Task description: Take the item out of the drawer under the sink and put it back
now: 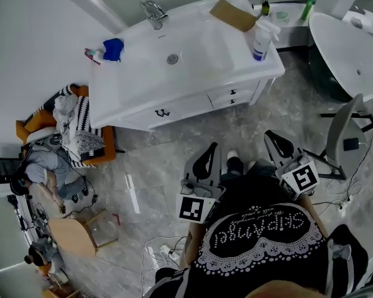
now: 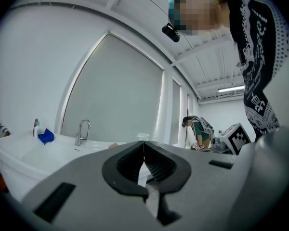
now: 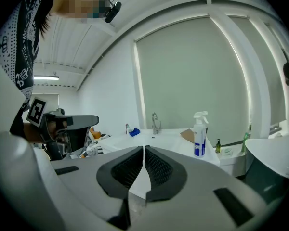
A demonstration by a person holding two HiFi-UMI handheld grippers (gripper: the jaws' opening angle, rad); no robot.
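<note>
Left claw (image 2: 144,150): clenched, jaws edge to edge, nothing between them. Right claw (image 3: 144,153): the same, clenched and empty. Both are held in front of the person, well apart from the white desk (image 1: 130,85) with the sink (image 1: 174,54). Drawer (image 1: 165,112) under the sink is closed; the item is hidden in every view. Spray bottle (image 1: 260,41) and blue cloth (image 1: 114,48) are on the desk.

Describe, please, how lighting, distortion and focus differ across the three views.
Head view: even light, sharp, the white sink nearly blown out. Left gripper view: strong fisheye, dark corners, wall panel bowed, near jaws soft. Right gripper view: same fisheye and dark corners; spray bottle crisp.
</note>
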